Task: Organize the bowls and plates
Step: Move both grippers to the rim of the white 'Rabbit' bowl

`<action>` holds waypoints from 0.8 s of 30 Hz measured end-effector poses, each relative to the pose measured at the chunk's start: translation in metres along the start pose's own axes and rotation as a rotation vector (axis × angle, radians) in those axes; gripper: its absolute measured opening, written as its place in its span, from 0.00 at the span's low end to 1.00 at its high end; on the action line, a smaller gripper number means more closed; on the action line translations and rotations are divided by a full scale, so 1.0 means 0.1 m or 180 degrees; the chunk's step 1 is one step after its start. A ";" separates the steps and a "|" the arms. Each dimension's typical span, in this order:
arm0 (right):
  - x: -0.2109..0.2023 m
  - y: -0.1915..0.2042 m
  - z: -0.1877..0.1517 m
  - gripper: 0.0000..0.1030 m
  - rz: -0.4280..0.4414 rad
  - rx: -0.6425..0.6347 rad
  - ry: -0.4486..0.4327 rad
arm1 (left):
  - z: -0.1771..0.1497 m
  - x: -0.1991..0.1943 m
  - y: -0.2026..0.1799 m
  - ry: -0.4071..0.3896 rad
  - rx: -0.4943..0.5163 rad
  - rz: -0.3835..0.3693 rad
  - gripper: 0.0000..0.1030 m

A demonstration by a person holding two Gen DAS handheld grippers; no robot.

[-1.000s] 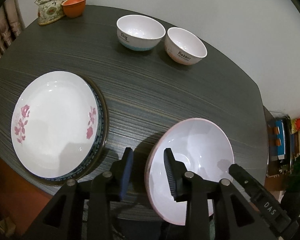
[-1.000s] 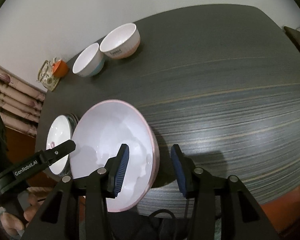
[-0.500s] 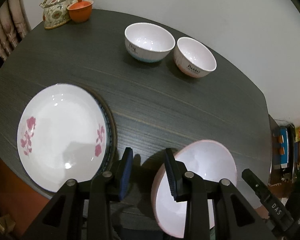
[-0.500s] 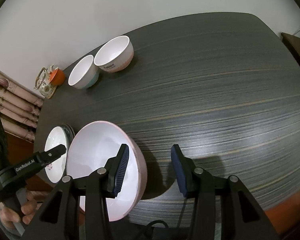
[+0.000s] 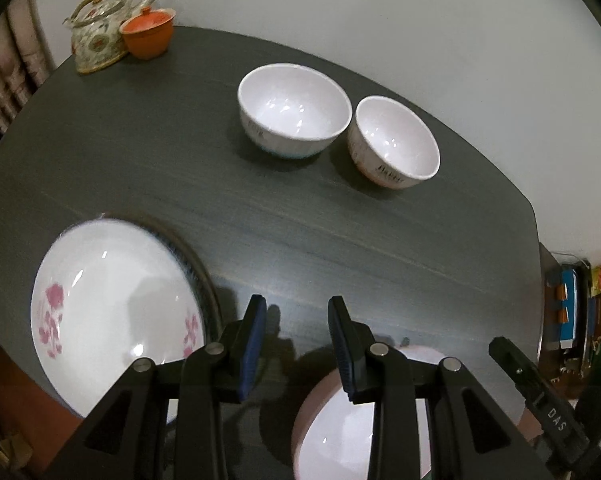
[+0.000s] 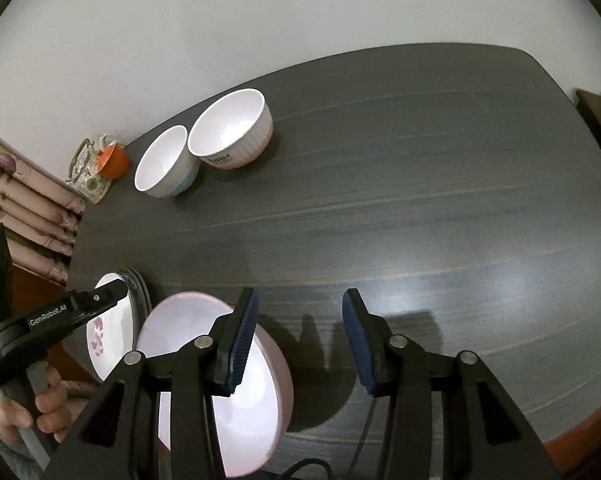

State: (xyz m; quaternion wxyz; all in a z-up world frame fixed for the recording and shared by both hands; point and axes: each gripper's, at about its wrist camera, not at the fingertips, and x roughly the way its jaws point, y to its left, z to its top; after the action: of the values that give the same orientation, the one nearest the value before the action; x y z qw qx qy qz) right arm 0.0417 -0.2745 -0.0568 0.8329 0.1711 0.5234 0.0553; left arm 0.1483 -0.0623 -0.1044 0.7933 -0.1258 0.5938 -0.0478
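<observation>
- Right gripper (image 6: 296,336): fingers spread wide, nothing between the pads. It hangs above the near edge of the dark table (image 6: 420,208). Its left finger overlaps the pink-rimmed plate in view, but contact cannot be confirmed.
- Left gripper (image 5: 296,340): fingers apart, gap empty, bare table top showing between the pads. In the right wrist view the person's hand (image 6: 28,404) grips its handle at the lower left.
- Pink-rimmed plate (image 6: 220,384): lies at the near table edge, white inside with a pale pink rim. In the left wrist view it sits below and right of the left gripper, largely hidden by the right finger.
- Flowered plate (image 5: 112,316): white with pink blossoms, lying on top of a stack of plates at the near left of the table. A blue-patterned rim and a darker rim show beneath it on its right side. It stands apart from the pink-rimmed plate.
- Blue-based bowl (image 5: 292,120): upright, empty, toward the far side of the table.
- Pink-based bowl (image 5: 394,146): upright, empty, just beside the blue-based bowl on its right; whether the two touch cannot be told.
- Teapot (image 5: 96,28): floral, with a hoop handle, at the far left corner.
- Orange cup (image 5: 148,34): right against the teapot, lid on.
</observation>
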 end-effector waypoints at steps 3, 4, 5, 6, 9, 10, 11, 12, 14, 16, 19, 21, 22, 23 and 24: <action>0.05 0.05 0.15 0.40 -0.0001 -0.0061 0.0000 | 0.16 0.02 -0.07 -0.0010 0.0030 -0.0034 0.32; 0.05 0.07 0.18 0.40 -0.0002 -0.0084 -0.0010 | 0.21 0.05 -0.09 -0.0009 0.0025 -0.0059 0.32; 0.07 0.09 0.26 0.40 0.0003 -0.0110 -0.0013 | 0.27 0.06 -0.11 -0.0002 0.0023 -0.0078 0.32; 0.09 0.10 0.31 0.40 0.0013 -0.0128 -0.0014 | 0.33 0.09 -0.13 0.0006 0.0018 -0.0093 0.32; 0.16 0.12 0.51 0.40 0.0025 -0.0210 -0.0039 | 0.50 0.18 -0.19 0.0047 -0.0035 -0.0157 0.32; 0.19 0.12 0.57 0.40 0.0011 -0.0228 -0.0035 | 0.54 0.21 -0.21 0.0064 -0.0057 -0.0188 0.32; 0.24 0.12 0.66 0.40 0.0016 -0.0250 -0.0021 | 0.59 0.24 -0.22 0.0090 -0.0089 -0.0227 0.32; 0.27 0.11 0.72 0.40 0.0032 -0.0255 -0.0009 | 0.65 0.29 -0.24 0.0118 -0.0129 -0.0260 0.32; 0.37 0.10 0.88 0.40 0.0042 -0.0239 0.0054 | 0.77 0.39 -0.27 0.0151 -0.0213 -0.0346 0.32; 0.46 0.10 1.03 0.40 0.0048 -0.0268 0.0065 | 0.88 0.49 -0.29 0.0182 -0.0304 -0.0396 0.32; 0.58 0.13 1.20 0.40 0.0042 -0.0274 0.0074 | 1.02 0.63 -0.31 0.0198 -0.0410 -0.0454 0.32; 0.68 0.13 1.31 0.41 0.0115 -0.0237 0.0096 | 1.11 0.72 -0.33 0.0200 -0.0447 -0.0485 0.32; 0.72 0.14 1.35 0.41 0.0140 -0.0212 0.0104 | 1.14 0.76 -0.34 0.0205 -0.0462 -0.0497 0.32; 0.77 0.14 1.40 0.41 0.0194 -0.0184 0.0103 | 1.17 0.80 -0.34 0.0216 -0.0483 -0.0503 0.32; 0.81 0.16 1.44 0.41 0.0225 -0.0175 0.0098 | 1.21 0.85 -0.35 0.0238 -0.0511 -0.0522 0.32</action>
State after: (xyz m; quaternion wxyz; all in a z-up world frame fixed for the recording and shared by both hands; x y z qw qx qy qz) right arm 0.2070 -0.2707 -0.0636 0.8267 0.1657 0.5280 0.1017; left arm 0.2909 -0.0980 -0.1425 0.7513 -0.2352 0.6127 -0.0694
